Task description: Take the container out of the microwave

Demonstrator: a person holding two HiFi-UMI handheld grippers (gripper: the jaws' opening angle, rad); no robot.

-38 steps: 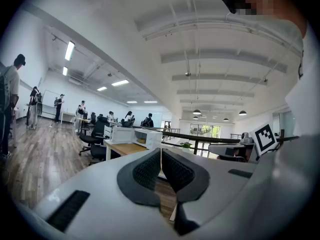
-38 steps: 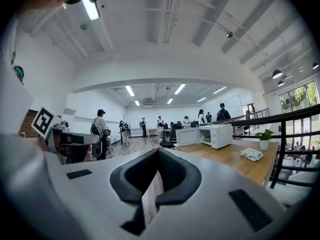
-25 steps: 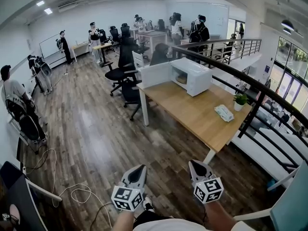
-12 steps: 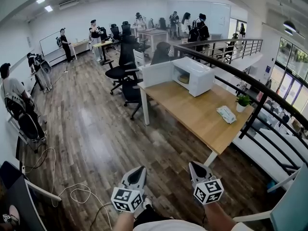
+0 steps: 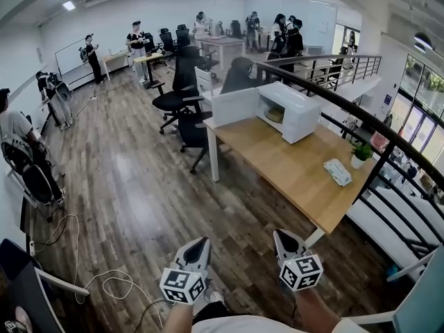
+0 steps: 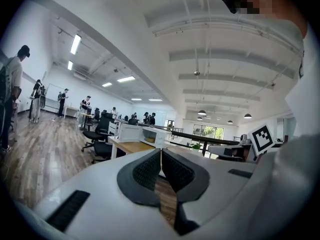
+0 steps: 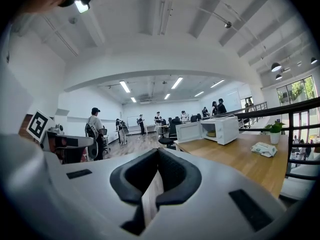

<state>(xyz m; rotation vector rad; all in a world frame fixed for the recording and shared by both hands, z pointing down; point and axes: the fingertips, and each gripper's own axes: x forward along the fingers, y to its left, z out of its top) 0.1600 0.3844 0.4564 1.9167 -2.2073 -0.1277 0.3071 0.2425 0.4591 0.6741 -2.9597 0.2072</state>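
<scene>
A white microwave (image 5: 295,109) stands at the far end of a wooden table (image 5: 291,168), its door (image 5: 236,106) swung open to the left. Inside it a pale container (image 5: 275,114) shows. Both grippers are held low and close to my body, well short of the table. The left gripper (image 5: 201,243) is shut and empty, and the right gripper (image 5: 282,236) beside it is shut and empty too. In the left gripper view the microwave (image 6: 156,134) sits far beyond the closed tips (image 6: 161,150). In the right gripper view the microwave (image 7: 222,129) and container (image 7: 212,133) lie ahead to the right of the right gripper (image 7: 158,150).
A pack of wipes (image 5: 338,172) and a small potted plant (image 5: 360,152) sit near the table's right side. A dark railing (image 5: 361,116) runs behind the table. Office chairs (image 5: 177,103) stand left of it. A white cable (image 5: 104,276) loops on the wooden floor. Several people stand further back.
I have stepped forward: the table and microwave have come nearer and shifted right in the head view. Both grippers travelled along, still shut and side by side.
</scene>
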